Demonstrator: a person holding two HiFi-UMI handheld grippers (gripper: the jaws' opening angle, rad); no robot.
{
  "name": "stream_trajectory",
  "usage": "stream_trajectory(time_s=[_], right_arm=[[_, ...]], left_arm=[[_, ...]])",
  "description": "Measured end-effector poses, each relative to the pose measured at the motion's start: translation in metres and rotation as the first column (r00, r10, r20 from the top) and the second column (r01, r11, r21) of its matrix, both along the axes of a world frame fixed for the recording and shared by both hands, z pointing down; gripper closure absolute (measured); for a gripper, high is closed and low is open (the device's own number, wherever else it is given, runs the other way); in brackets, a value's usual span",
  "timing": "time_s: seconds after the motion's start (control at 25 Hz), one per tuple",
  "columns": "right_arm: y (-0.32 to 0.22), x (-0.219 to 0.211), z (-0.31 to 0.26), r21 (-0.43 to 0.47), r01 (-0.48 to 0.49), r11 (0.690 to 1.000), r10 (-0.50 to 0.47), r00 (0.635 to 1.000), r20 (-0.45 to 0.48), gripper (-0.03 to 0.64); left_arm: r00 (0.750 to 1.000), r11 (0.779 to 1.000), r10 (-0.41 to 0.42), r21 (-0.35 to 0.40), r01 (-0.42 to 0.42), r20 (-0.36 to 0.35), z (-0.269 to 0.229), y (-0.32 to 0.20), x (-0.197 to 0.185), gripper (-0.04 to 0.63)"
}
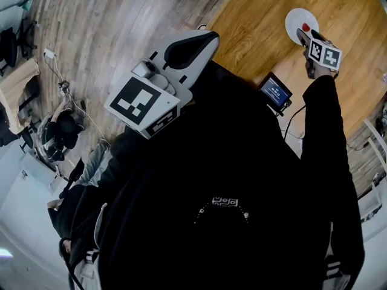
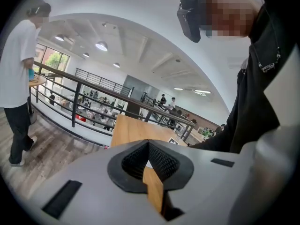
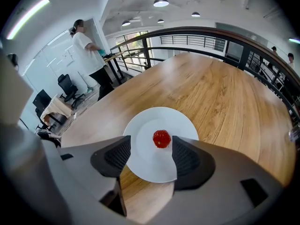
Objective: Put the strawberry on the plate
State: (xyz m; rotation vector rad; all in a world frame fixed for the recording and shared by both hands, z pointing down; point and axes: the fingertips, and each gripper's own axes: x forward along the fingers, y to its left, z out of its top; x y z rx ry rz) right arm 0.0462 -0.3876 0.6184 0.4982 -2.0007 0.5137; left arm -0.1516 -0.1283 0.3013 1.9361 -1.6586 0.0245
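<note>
I hold the left gripper [image 2: 148,146] close to my chest, jaws together on nothing, out of the way of the work. The right gripper [image 3: 151,151] hangs over the plate [image 3: 145,125] with its jaws wide. The strawberry [image 3: 161,138] rests on the plate between the pads, untouched, so I judge it delivered. It looks nearly round, so I cannot tell its long axis or where its tip points. The plate sits on the desk [image 3: 225,102].

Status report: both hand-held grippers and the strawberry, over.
Right hand-held gripper open, at the plate. Left hand-held gripper shut, empty. Strawberry on plate, pads clear of it. Nothing in the way.
</note>
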Motion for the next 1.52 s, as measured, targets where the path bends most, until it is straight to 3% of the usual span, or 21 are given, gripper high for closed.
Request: stream_trajectory(time_s=[0.44,0.64,0.88,1.0,1.12,1.2,1.28,1.36,1.52], right_arm=[[0.017,-0.006,-0.041,0.081,-0.040,0.996,0.037,0.999,0.041,0.350],[-0.005,-0.007,-0.059,0.104,-0.095,0.990,0.085,0.992,0.090,0.350],[0.027,0.052,-0.100,0.181,-0.148,0.972,0.121,0.981,0.151,0.351],[0.014,0.048,-0.119,0.201,-0.180,0.963,0.139,0.969,0.206,0.353],[0.029,0.039,-0.140,0.221,-0.136,0.966,0.081,0.967,0.243,0.354],[0.067,0.060,-0.159,0.258,-0.068,0.964,0.005,0.971,0.239,0.383],[0.096,0.078,-0.180,0.289,-0.031,0.957,-0.044,0.967,0.249,0.460],[0.109,0.083,-0.198,0.301,-0.005,0.954,-0.083,0.957,0.278,0.578],[0.134,0.093,-0.227,0.325,0.059,0.944,-0.158,0.944,0.290,0.597]], left_arm=[[0.998,0.996,0.068,0.051,-0.067,-0.015,-0.015,0.013,-0.005,0.597],[0.993,0.990,0.122,0.079,-0.120,-0.012,-0.016,-0.016,-0.011,0.597],[0.975,0.968,0.220,0.117,-0.220,0.010,-0.030,-0.005,0.040,0.597],[0.968,0.959,0.252,0.128,-0.252,0.017,-0.027,-0.034,0.035,0.597],[0.956,0.945,0.293,0.145,-0.294,0.028,-0.027,-0.046,0.037,0.597],[0.941,0.928,0.335,0.160,-0.338,0.044,-0.035,-0.031,0.068,0.597],[0.927,0.911,0.369,0.171,-0.375,0.064,-0.045,-0.023,0.096,0.597],[0.916,0.898,0.393,0.183,-0.401,0.081,-0.054,-0.029,0.110,0.597],[0.894,0.870,0.439,0.208,-0.447,0.085,-0.066,-0.037,0.138,0.597]])
